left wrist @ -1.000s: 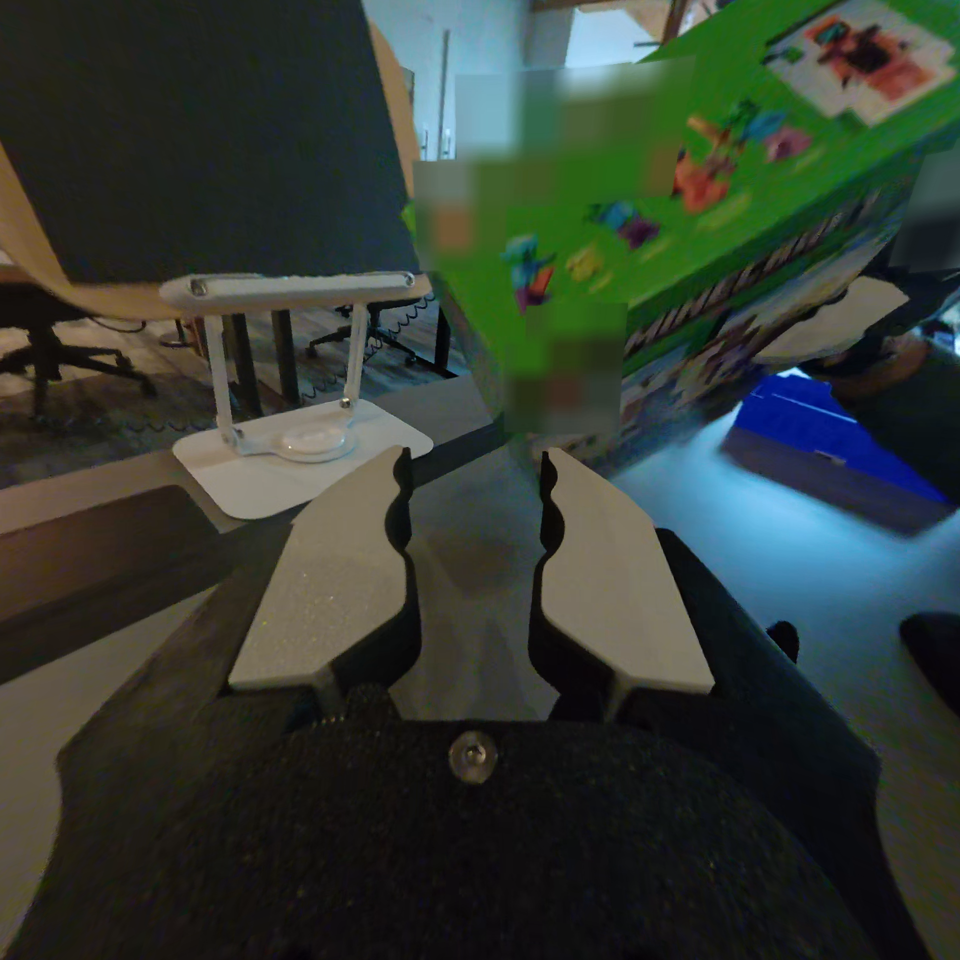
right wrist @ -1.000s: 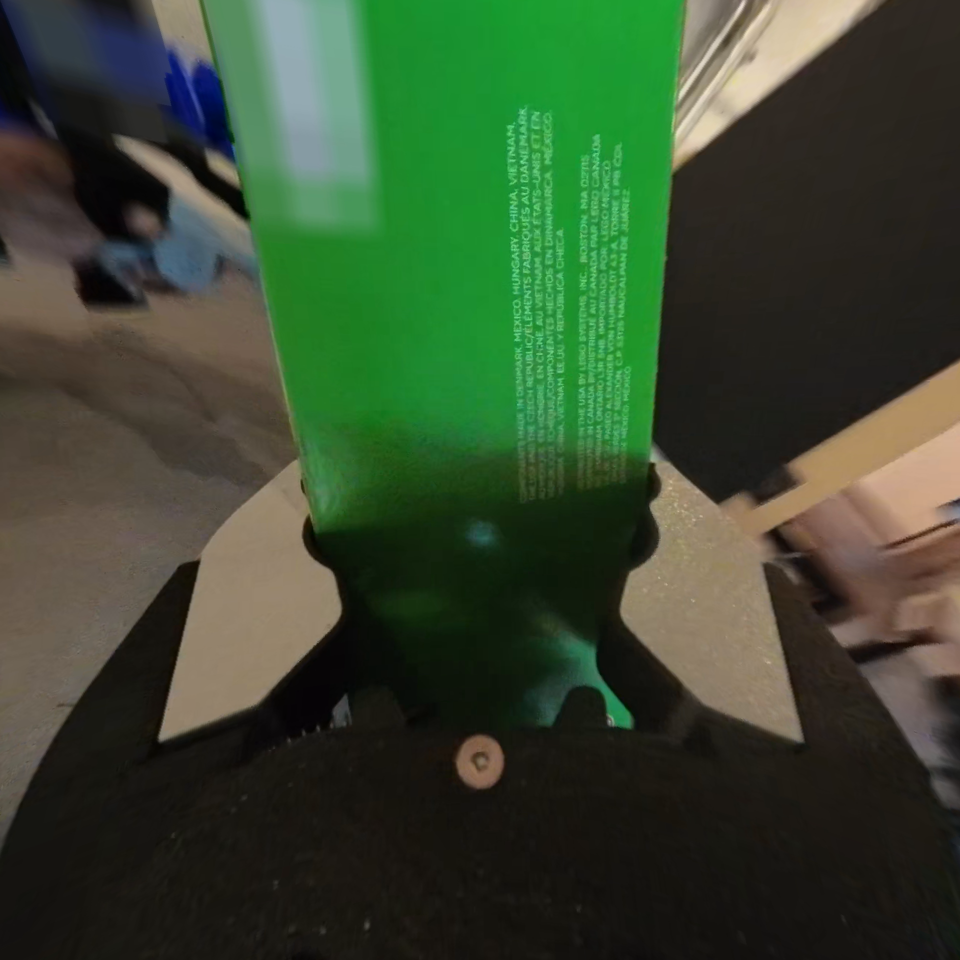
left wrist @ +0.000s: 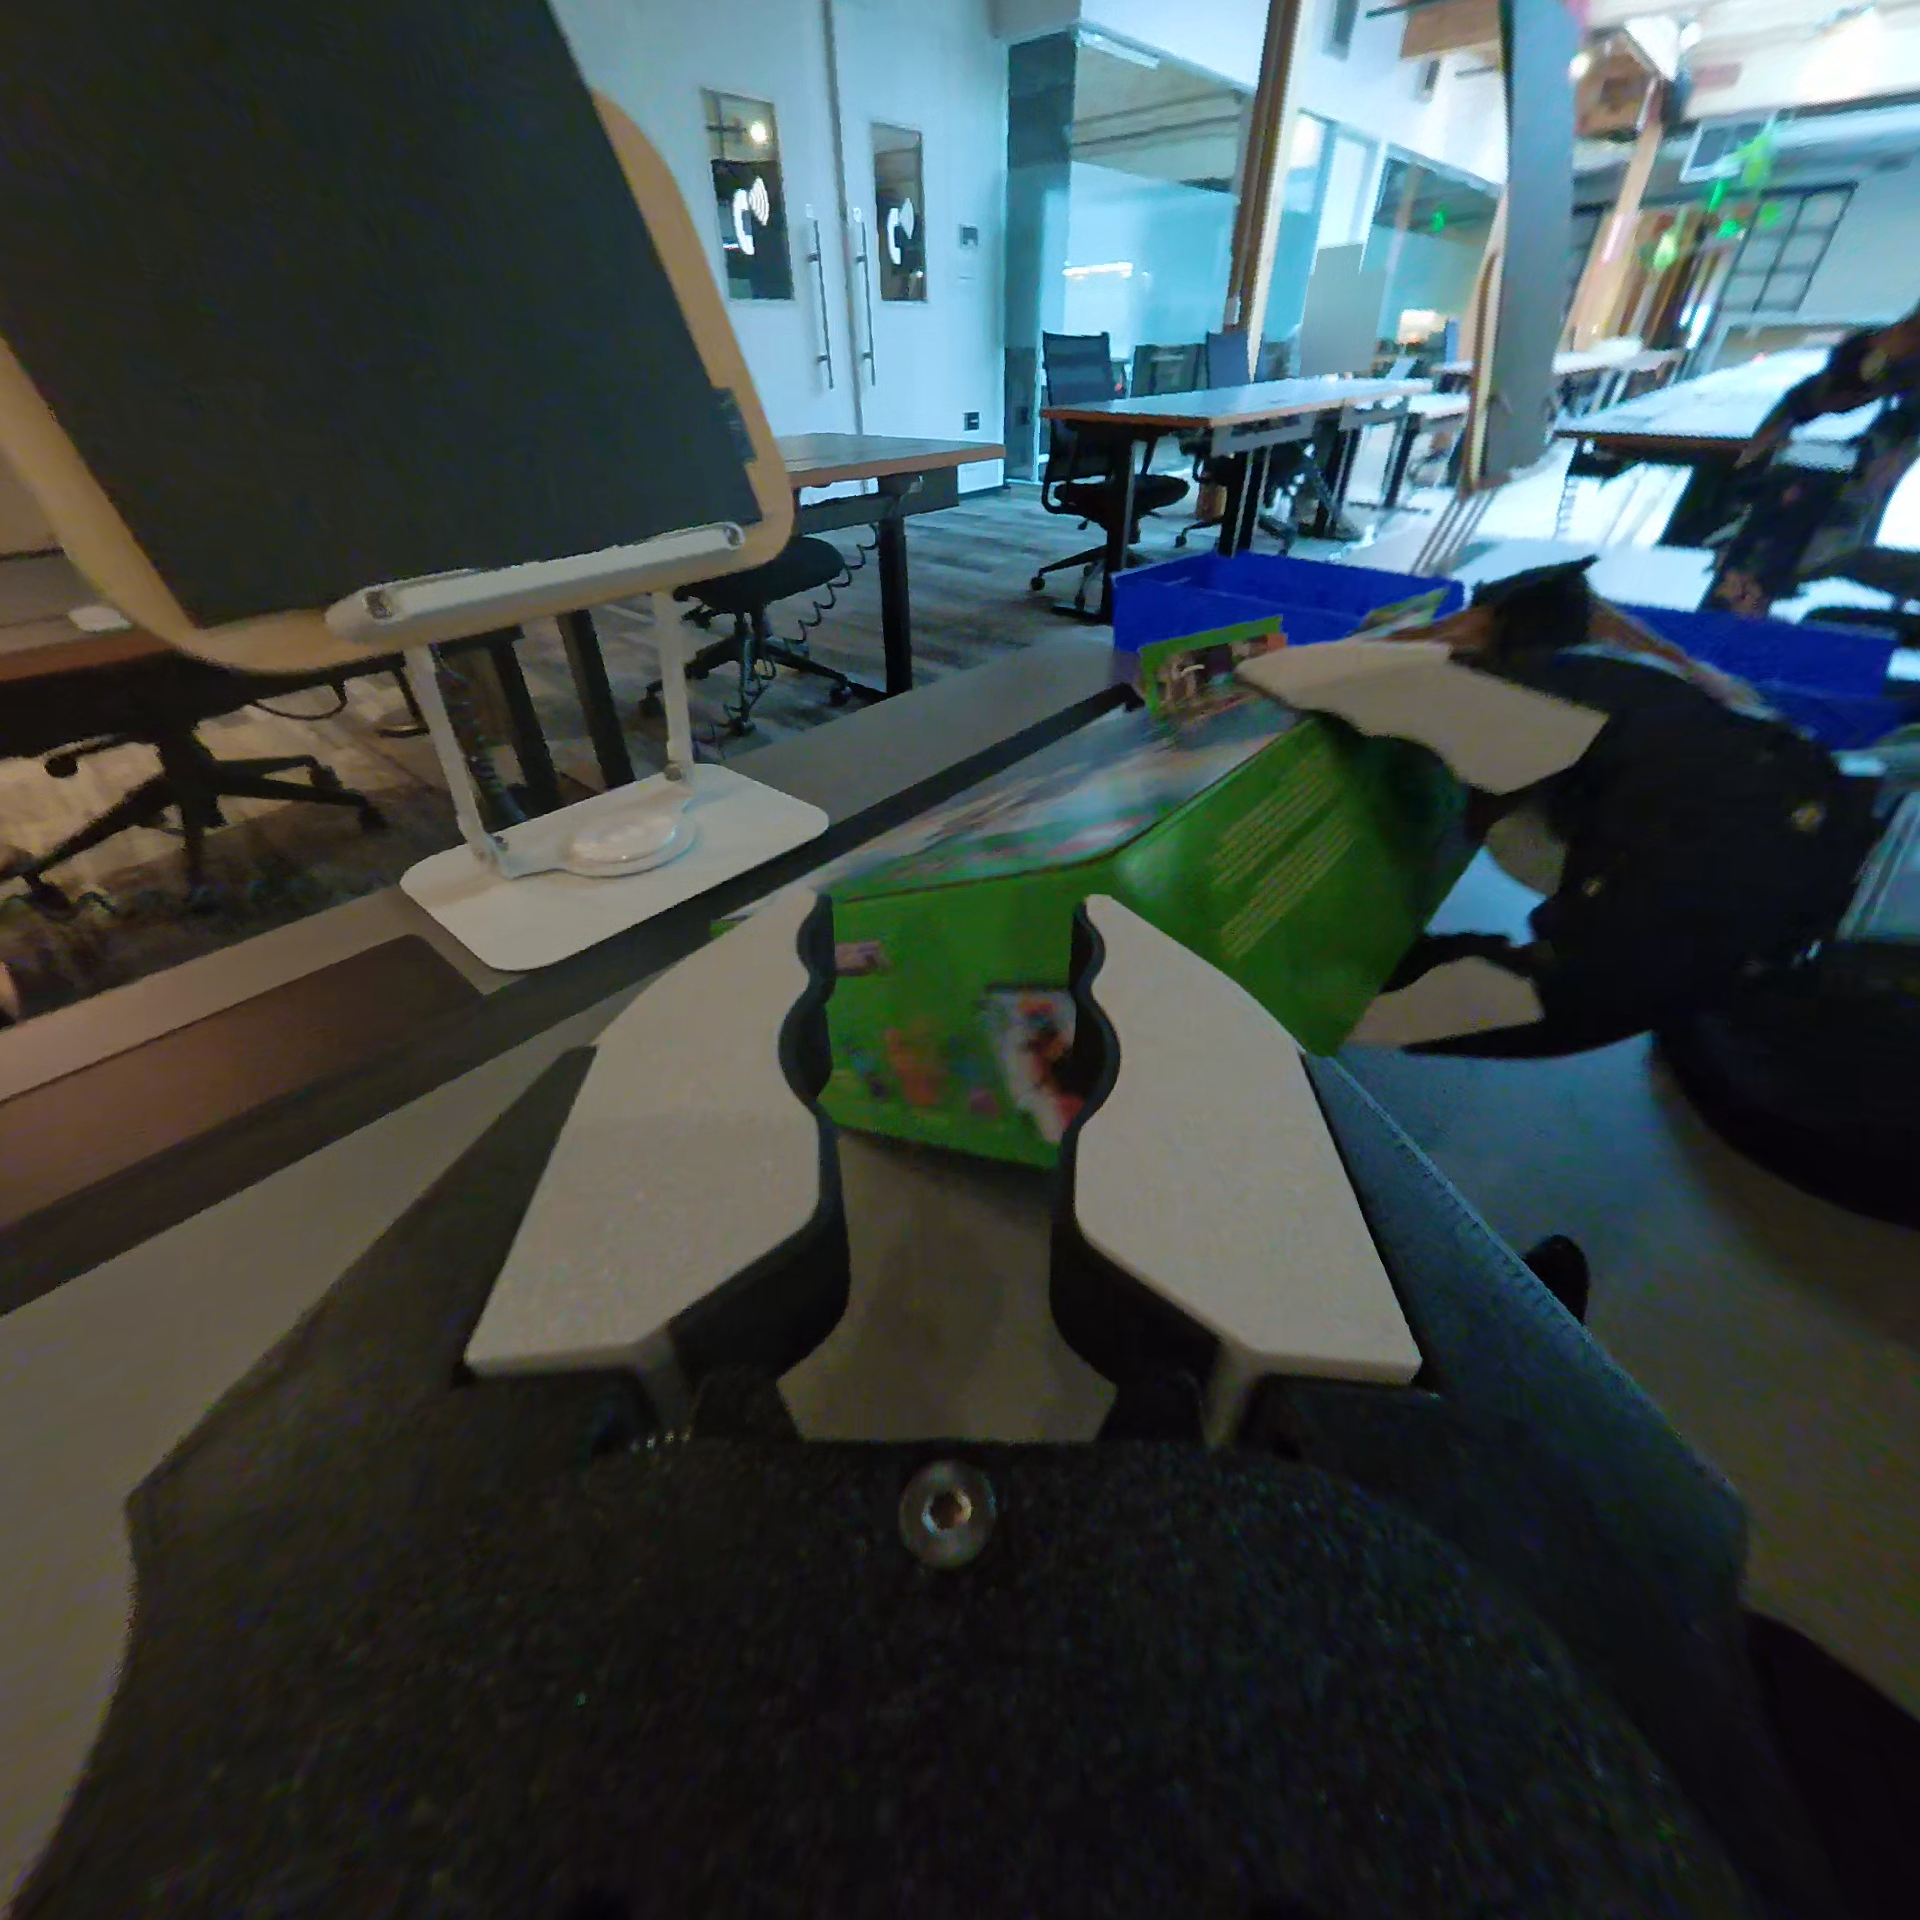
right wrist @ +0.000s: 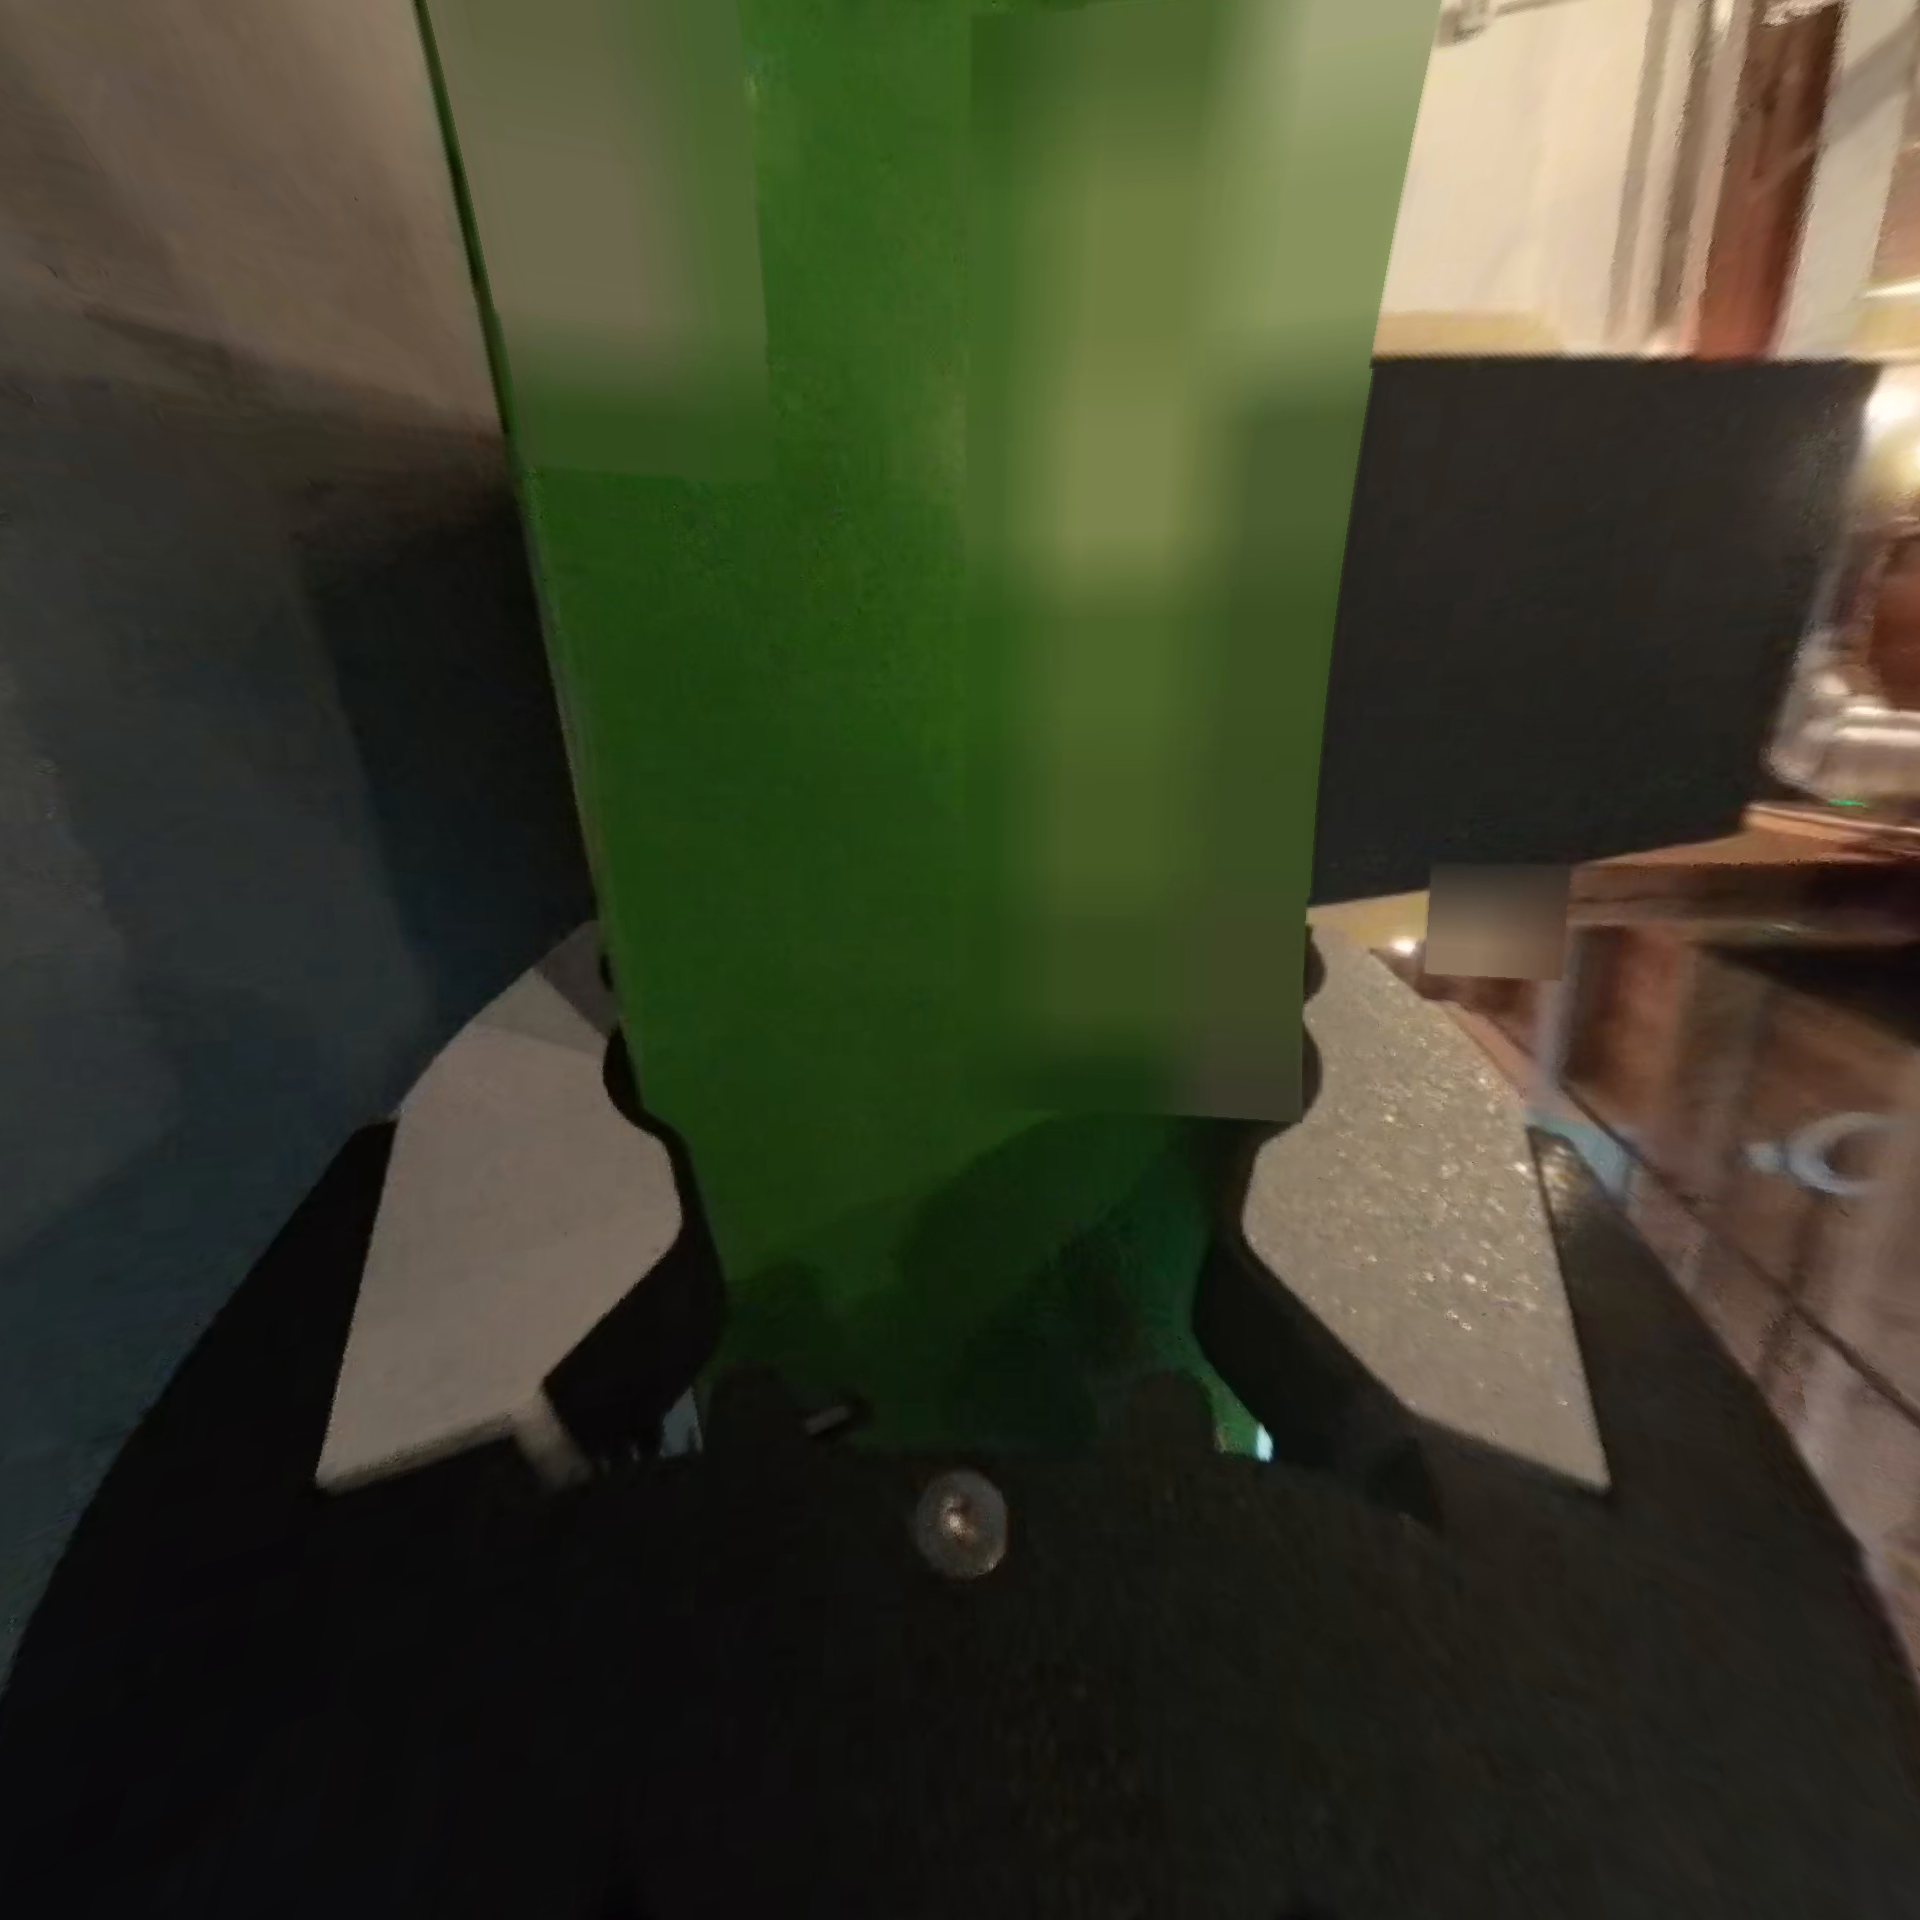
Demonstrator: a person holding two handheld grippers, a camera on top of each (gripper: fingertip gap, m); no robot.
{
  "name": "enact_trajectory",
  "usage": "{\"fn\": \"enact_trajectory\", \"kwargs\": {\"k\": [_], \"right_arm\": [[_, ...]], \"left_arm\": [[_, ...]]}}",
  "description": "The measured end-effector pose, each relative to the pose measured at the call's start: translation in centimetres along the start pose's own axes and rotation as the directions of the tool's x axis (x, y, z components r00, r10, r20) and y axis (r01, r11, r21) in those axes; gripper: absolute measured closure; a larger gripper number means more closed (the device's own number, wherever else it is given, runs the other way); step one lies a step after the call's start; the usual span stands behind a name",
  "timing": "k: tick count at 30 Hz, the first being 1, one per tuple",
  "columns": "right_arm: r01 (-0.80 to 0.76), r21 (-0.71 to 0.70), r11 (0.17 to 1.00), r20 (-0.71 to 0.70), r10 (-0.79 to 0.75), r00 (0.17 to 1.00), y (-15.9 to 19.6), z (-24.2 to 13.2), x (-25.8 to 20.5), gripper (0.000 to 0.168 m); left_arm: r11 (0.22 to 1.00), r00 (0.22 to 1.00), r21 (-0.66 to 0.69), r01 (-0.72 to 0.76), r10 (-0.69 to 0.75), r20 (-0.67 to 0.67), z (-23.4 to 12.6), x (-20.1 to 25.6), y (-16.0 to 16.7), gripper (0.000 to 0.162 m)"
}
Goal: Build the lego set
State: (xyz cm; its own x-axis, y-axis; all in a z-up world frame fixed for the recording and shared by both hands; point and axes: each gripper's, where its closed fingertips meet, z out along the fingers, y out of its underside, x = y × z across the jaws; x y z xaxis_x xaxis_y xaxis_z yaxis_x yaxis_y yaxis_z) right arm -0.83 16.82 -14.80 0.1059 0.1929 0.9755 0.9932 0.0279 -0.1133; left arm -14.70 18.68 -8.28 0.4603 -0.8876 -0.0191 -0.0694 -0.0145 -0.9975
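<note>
The green lego box (left wrist: 1278,862) lies tilted on the grey table (left wrist: 1558,1226), one end low just beyond my left fingertips. My left gripper (left wrist: 951,935) is open and empty, and the box's printed end shows between its fingers. My right gripper grips the far right end of the box. Its white upper finger (left wrist: 1403,717) lies over the top face, and a dark lower finger shows beneath. In the right wrist view my right gripper (right wrist: 956,977) is shut on the green box (right wrist: 831,831), which fills the gap between the fingers and runs forward out of view.
A white stand (left wrist: 613,862) holds a dark panel (left wrist: 364,312) at the table's far left edge. Blue bins (left wrist: 1247,592) sit behind the box. A dark round object (left wrist: 1818,1122) lies at the right. Office desks and chairs stand beyond the table. The left gripper's tips are roughly 15 centimeters from the right gripper's.
The right gripper has brought the box down from high in the air to the table in front of my left gripper. The left gripper stays open.
</note>
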Motion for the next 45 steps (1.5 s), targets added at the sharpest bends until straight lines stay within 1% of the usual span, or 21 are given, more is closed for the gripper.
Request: {"fn": "enact_trajectory", "kwargs": {"k": [4,6,10,13,15,18,21,25,26,28,31,34,35,36,37,38,40,41,42,44,45], "right_arm": [[0.005,0.013,1.0,-0.031,-0.004,1.0,-2.9,-0.6,-0.9,0.052],[0.01,0.021,1.0,-0.048,-0.009,0.999,-4.3,-1.3,-1.4,0.052],[0.026,0.073,0.997,-0.071,-0.02,0.997,-6.9,-2.7,-2.4,0.051],[0.041,0.101,0.994,-0.089,-0.032,0.996,-8.0,-3.4,-3.4,0.051],[0.047,0.103,0.994,-0.105,-0.036,0.994,-8.4,-3.3,-3.7,0.051],[0.048,0.086,0.995,-0.121,-0.038,0.992,-8.3,-2.1,-3.9,0.051],[0.055,0.037,0.998,-0.121,-0.05,0.991,-7.6,-0.2,-4.1,0.05],[0.073,-0.07,0.995,-0.065,-0.077,0.995,-4.9,3.1,-5.3,0.051],[0.069,-0.084,0.994,-0.06,-0.075,0.995,-4.3,3.7,-5.2,0.054],[0.062,-0.114,0.992,-0.033,-0.066,0.997,-3.4,4.2,-5.0,0.052],[0.067,-0.116,0.991,0.024,-0.065,0.998,-3.0,3.0,-5.3,0.05],[0.034,-0.098,0.995,0.072,-0.027,0.997,-2.5,1.1,-5.8,0.054],[0.025,-0.1,0.995,0.077,-0.017,0.997,-2.4,0.5,-5.9,0.054],[0.017,-0.096,0.995,0.079,-0.01,0.997,-2.5,0.0,-6.0,0.053],[0.005,-0.074,0.997,0.082,0.001,0.997,-3.1,-0.6,-6.2,0.054],[-0.006,-0.04,0.999,0.084,0.009,0.996,-4.0,-1.3,-6.3,0.052],[-0.018,0.033,0.999,0.114,0.014,0.993,-5.9,-2.9,-6.9,0.053],[-0.054,0.06,0.997,0.158,0.044,0.986,-6.4,-3.7,-7.2,0.054],[-0.117,0.084,0.99,0.201,0.098,0.975,-6.7,-4.6,-7.1,0.055],[-0.299,0.092,0.95,0.283,0.263,0.922,-6.1,-6.1,-5.8,0.068],[-0.404,0.072,0.912,0.326,0.362,0.873,-5.2,-6.7,-4.8,0.076]], "left_arm": [[0.998,0.998,-0.016,-0.068,0.068,-0.002,-1.1,1.7,-0.3,0.118],[0.992,0.992,-0.027,-0.125,0.125,0.014,-1.6,2.4,-0.5,0.117],[0.973,0.977,-0.094,-0.213,0.214,0.004,-2.2,3.8,0.2,0.114],[0.953,0.96,-0.134,-0.271,0.277,0.033,-2.6,4.0,0.7,0.113],[0.95,0.956,-0.134,-0.281,0.289,0.05,-2.8,4.2,0.8,0.113],[0.951,0.953,-0.129,-0.282,0.294,0.079,-2.7,4.6,0.9,0.114],[0.953,0.952,-0.13,-0.275,0.288,0.099,-2.0,5.0,0.9,0.116],[0.964,0.964,-0.142,-0.224,0.24,0.112,-0.1,5.1,1.6,0.118],[0.967,0.967,-0.15,-0.208,0.226,0.118,0.4,4.9,2.0,0.118],[0.967,0.97,-0.182,-0.18,0.205,0.132,1.5,4.2,3.1,0.118],[0.959,0.966,-0.229,-0.167,0.205,0.157,2.6,3.2,4.8,0.117],[0.955,0.959,-0.234,-0.182,0.225,0.171,2.9,2.8,5.5,0.118],[0.963,0.966,-0.207,-0.17,0.204,0.157,3.0,3.2,5.4,0.113],[0.967,0.971,-0.204,-0.151,0.184,0.151,3.1,3.3,5.6,0.112],[0.962,0.97,-0.228,-0.153,0.19,0.15,3.2,3.2,6.2,0.115],[0.946,0.958,-0.266,-0.184,0.233,0.168,3.3,2.8,7.0,0.12],[0.927,0.916,-0.274,-0.256,0.323,0.237,3.3,1.7,7.2,0.132],[0.921,0.91,-0.294,-0.255,0.332,0.249,3.1,1.4,7.3,0.135],[0.922,0.909,-0.302,-0.244,0.326,0.259,2.9,1.1,7.2,0.134],[0.924,0.902,-0.296,-0.243,0.328,0.282,2.2,0.7,6.7,0.133],[0.922,0.896,-0.286,-0.259,0.34,0.285,1.9,0.7,6.4,0.134]]}}
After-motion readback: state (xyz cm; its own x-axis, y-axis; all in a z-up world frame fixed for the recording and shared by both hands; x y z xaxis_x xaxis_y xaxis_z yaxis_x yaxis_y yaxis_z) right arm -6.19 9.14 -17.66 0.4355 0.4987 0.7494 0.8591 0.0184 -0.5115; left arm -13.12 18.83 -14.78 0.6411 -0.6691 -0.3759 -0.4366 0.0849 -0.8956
